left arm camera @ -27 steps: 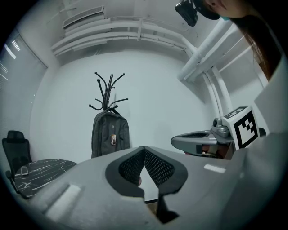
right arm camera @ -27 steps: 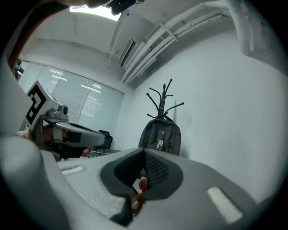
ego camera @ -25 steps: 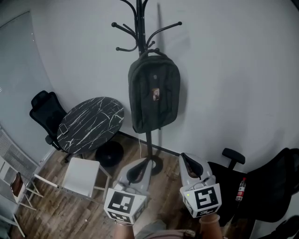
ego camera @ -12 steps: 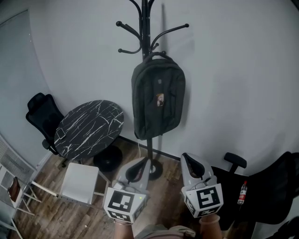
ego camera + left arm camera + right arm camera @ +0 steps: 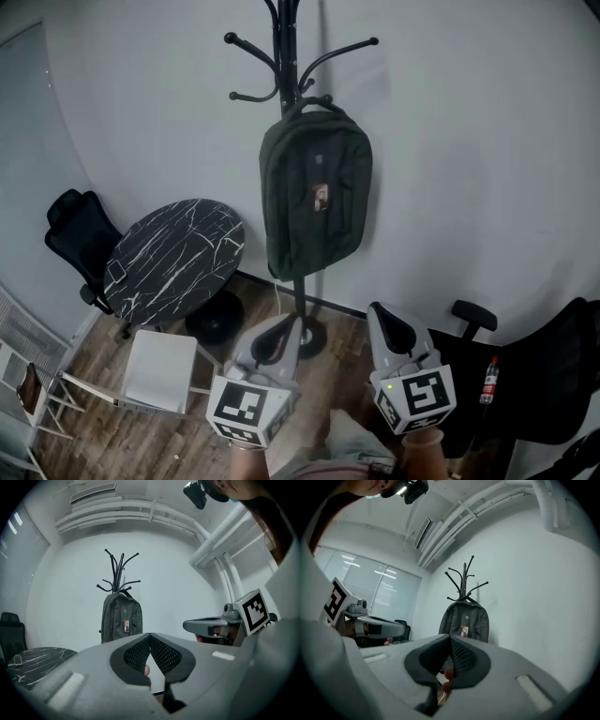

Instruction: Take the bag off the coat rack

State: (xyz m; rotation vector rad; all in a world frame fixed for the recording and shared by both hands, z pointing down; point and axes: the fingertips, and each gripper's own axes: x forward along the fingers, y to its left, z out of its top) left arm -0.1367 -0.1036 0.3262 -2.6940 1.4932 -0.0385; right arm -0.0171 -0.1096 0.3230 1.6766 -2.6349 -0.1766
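Bag point(image 5: 314, 192) hangs on coat rack point(image 5: 284, 56), well beyond left gripper point(image 5: 289, 328) and right gripper point(image 5: 379, 314), both closed.

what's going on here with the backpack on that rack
A person holds a claw in each hand and faces a coat rack by the wall. A dark backpack hangs from one of its upper hooks, not yet taken off. The left claw and the right claw are both shut and empty, held low in front of the person, well short of the backpack.
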